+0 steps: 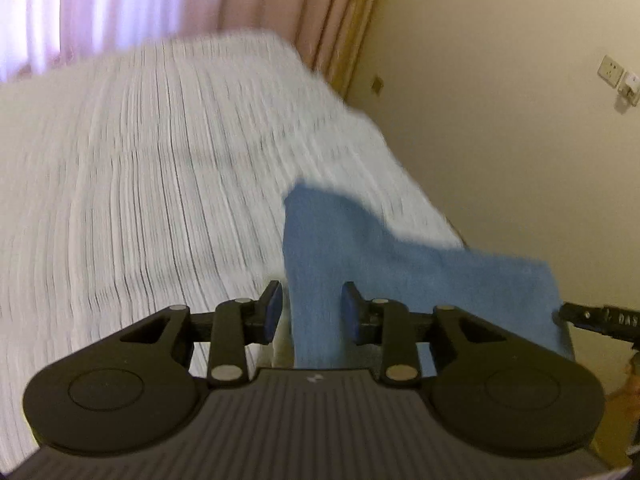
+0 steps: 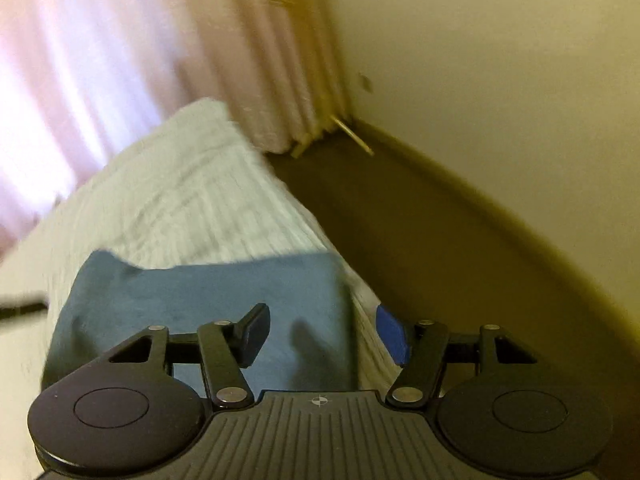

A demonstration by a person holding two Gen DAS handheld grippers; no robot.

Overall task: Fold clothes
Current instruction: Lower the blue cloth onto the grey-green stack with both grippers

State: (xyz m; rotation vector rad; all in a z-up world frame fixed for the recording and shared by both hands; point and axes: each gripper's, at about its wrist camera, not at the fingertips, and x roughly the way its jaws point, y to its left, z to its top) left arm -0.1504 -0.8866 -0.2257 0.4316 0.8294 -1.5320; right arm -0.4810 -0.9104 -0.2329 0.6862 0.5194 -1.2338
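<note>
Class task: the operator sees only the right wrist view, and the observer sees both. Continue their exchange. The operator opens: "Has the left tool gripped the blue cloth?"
Observer: No. The left tool is open. The cloth runs between its fingers, which stand apart.
Operator: Does my tool show in that view?
Observer: Yes. The tip of the right tool shows at the cloth's right edge.
Operator: Is there anything on the wall beyond?
Observer: A socket, high on the right.
</note>
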